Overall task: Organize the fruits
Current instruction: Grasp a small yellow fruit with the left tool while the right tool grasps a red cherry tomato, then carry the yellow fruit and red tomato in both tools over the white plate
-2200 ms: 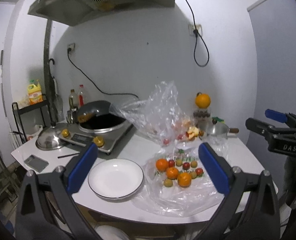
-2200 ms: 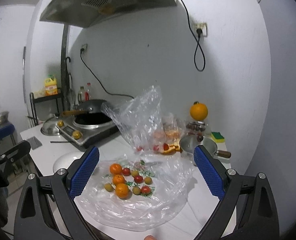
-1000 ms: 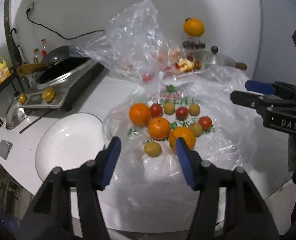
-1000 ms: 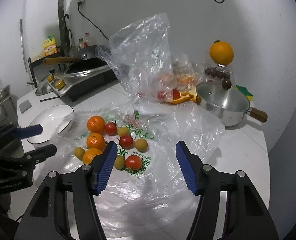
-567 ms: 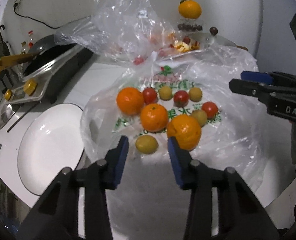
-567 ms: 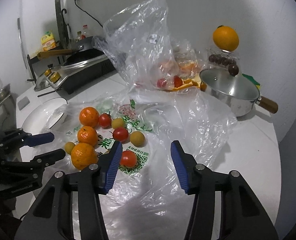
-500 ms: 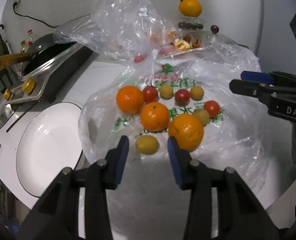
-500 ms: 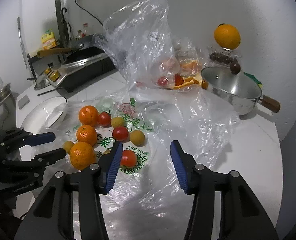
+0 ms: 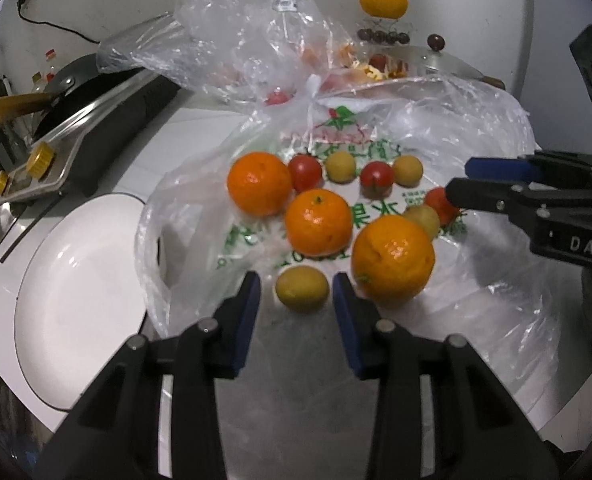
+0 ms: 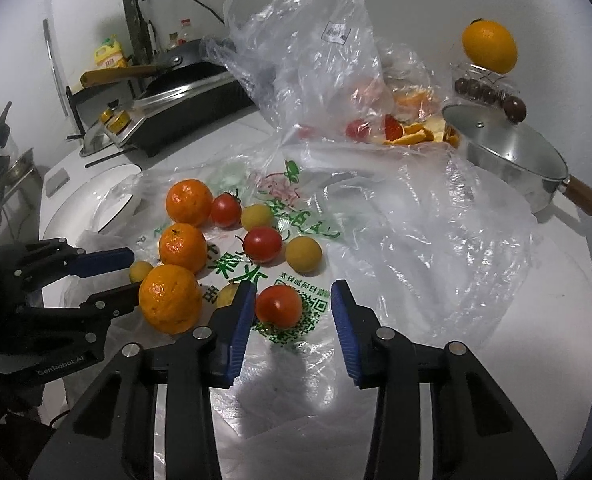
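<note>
The fruits lie in a loose group on a flat clear plastic bag [image 9: 476,128] with green print, in the middle of both views. There are three round oranges with shiny, dimpled skin; the nearest orange [image 9: 393,259] is the biggest. Between them lie small red tomatoes and small dull yellow fruits.

The left gripper [image 9: 296,286] has just been closing. Its blue pads stand on both sides of one small yellow fruit [image 9: 302,289], but a narrow gap shows on each side, so it grips nothing.

The right gripper [image 10: 292,298] has also been closing. A red tomato [image 10: 278,305] is between its pads, close to the left pad, not pressed.

A white plate [image 9: 80,280] is at the left of the bag.
</note>
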Demonstrator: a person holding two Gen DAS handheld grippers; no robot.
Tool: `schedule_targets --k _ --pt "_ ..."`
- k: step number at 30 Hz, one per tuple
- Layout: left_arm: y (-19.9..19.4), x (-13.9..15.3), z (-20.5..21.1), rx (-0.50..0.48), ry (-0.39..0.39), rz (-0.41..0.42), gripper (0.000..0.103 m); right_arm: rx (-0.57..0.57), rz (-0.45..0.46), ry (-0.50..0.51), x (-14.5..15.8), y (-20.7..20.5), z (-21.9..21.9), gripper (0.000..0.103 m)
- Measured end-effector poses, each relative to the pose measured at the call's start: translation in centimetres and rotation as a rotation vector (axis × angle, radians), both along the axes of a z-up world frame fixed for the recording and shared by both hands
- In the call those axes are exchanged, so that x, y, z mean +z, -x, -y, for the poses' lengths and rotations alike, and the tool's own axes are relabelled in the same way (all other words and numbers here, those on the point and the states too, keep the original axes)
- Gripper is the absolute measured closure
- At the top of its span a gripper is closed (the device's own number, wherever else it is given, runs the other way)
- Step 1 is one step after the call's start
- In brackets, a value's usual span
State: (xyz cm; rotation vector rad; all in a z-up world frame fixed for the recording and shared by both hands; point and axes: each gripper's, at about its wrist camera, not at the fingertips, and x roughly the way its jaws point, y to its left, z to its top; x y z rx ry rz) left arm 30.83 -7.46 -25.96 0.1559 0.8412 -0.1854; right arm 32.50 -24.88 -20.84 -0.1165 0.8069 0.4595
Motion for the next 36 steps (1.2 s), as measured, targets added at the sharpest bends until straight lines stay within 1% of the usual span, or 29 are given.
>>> schedule_targets --k 2,3,4,5,7,14,18,21,28,36 --pt "-0.1 -0.1 0.0 -0.005 0.002 -0.002 0.064 0.003 -0.014 -0.006 -0.3 -0.2 -0.1 0.061" --pt "-0.1 -0.1 0.0 -0.007 0.003 -0.002 0.064 0.004 -0.02 -0.007 -0.4 -0.3 -0.1 0.063" --pt "-0.1 -0.2 0.0 -0.009 0.005 -0.003 0.066 0.005 -0.024 -0.009 -0.5 -0.3 -0.1 0.068" --pt "-0.2 -0.2 -0.1 -0.01 0.008 -0.005 0.069 0.009 -0.034 -0.014 -0.6 -0.4 -0.1 0.069" --pt "-0.3 -0.4 -0.1 -0.011 0.015 -0.012 0.073 0.011 -0.05 -0.023 -0.8 -0.6 -0.1 0.07" --pt "0.0 -0.2 -0.3 -0.019 0.027 -0.008 0.074 0.018 -0.097 -0.057 -1.4 -1.3 -0.1 0.069" --pt "0.4 0.3 -0.2 -0.027 0.032 0.008 0.074 0.016 -0.128 -0.052 -1.9 -1.6 -0.2 0.069" --pt "0.7 0.7 -0.2 -0.026 0.034 0.018 0.074 0.015 -0.114 -0.056 -1.6 -1.4 -0.1 0.073" --pt "1.6 2.0 -0.5 -0.03 0.044 0.05 0.074 0.014 -0.076 -0.045 -0.7 -0.5 -0.3 0.073" --pt "2.9 4.1 -1.0 -0.035 0.059 0.104 0.074 0.012 -0.022 -0.047 1.5 0.8 -0.7 0.073"
